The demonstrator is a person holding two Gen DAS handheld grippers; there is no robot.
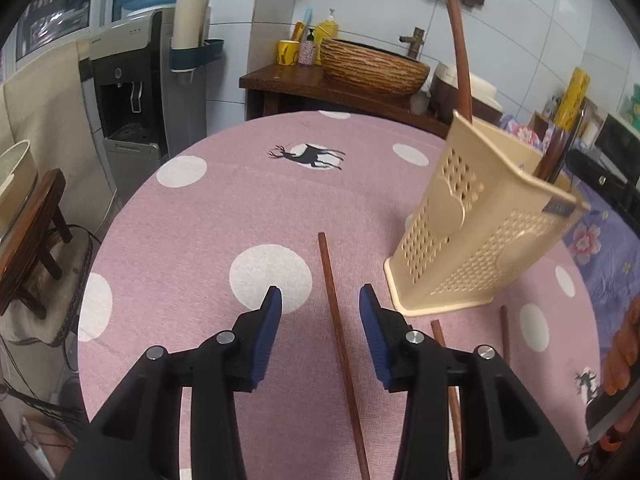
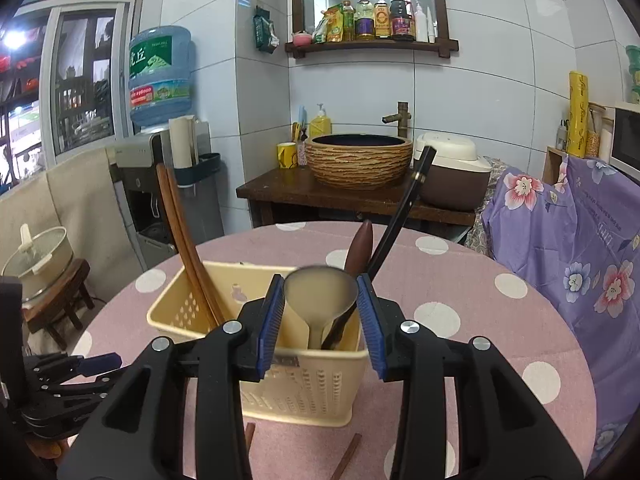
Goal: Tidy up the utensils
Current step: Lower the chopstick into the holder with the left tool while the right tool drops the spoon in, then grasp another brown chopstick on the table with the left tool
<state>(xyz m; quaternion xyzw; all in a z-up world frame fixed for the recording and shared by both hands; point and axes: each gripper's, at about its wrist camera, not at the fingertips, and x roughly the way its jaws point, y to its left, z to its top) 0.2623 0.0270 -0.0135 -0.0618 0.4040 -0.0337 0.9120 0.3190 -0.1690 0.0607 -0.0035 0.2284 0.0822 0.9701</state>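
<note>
Holding position over the pink dotted tablecloth (image 1: 224, 208), your left gripper (image 1: 320, 298) has its blue-padded jaws spread wide with nothing between the pads; one wooden chopstick (image 1: 340, 336) lies flat on the cloth in the gap, touching neither pad.

- Loose chopsticks, left wrist view: a second one (image 1: 448, 368) runs partly hidden under the right-hand finger, and a third (image 1: 505, 332) lies just past the holder's base — all three flat on the cloth.
- Utensil holder (image 1: 476, 240): cream plastic, perforated walls, standing on the table just beside the left gripper, on its right.
- Right gripper (image 2: 321, 283): jaws parted about as wide as the bowl of a metal spoon (image 2: 320, 292), which stands handle-down in the holder. The bowl sits between the blue pads; whether they actually press it, you cannot tell from this view.
- Holder contents, right wrist view: a pair of wooden chopsticks (image 2: 188, 248) leaning at the left end; a brown wooden handle (image 2: 360, 248) and a black chopstick with a gold band (image 2: 400, 220) leaning at the right end, beside the spoon.
- Two chopstick ends (image 2: 348, 456) show on the cloth in front of the holder's near wall.
- Background: a woven-pattern basin (image 2: 358, 160) on a dark wooden counter — well apart from the table.
</note>
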